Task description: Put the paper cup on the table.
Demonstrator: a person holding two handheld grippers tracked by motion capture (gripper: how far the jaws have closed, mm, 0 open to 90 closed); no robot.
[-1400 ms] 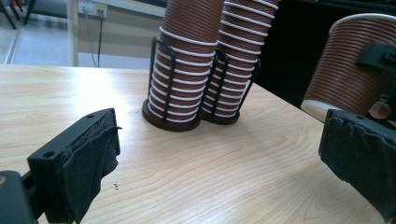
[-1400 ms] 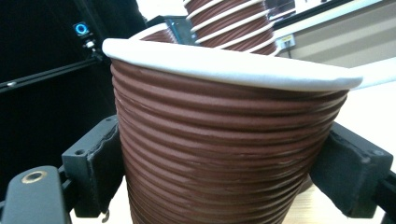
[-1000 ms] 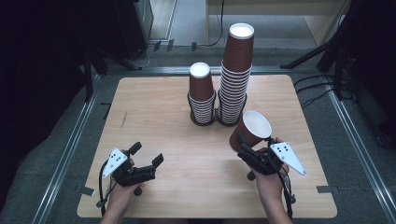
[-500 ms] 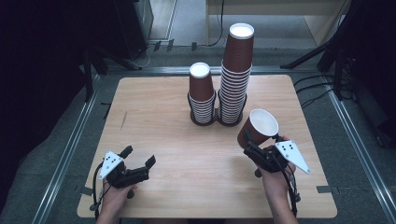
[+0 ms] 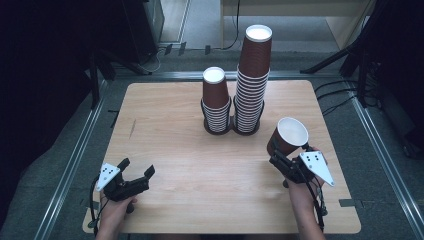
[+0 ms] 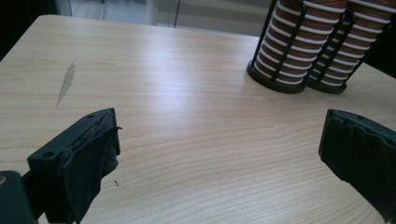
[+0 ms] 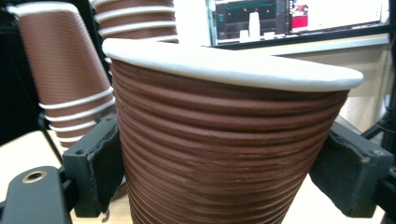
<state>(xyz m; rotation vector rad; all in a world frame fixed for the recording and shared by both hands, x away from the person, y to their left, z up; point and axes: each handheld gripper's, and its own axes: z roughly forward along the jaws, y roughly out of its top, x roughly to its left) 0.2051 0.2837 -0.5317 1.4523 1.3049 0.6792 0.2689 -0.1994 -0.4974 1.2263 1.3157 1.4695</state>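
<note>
Right gripper [image 5: 284,161] clamps a single brown ribbed paper cup [image 5: 288,137] by its lower body, one black jaw pressed against each side of the cup wall; the right gripper view shows both pads touching the ribbing of the cup [image 7: 224,140]. The cup is tilted, its white rim and open mouth turned up and away from the hand, and it is held off the wooden table [image 5: 190,150], near and to the right of the taller cup stack [image 5: 252,82]. Left gripper [image 5: 137,176] rests low over the near left part of the table, well apart from that stack, with its jaws spread wide and nothing between them. Farther back, the taller cup stack stands upright in a black wire holder [image 6: 285,84], and the shorter cup stack [image 5: 216,100] stands just beside it on the left, in its own holder.
</note>
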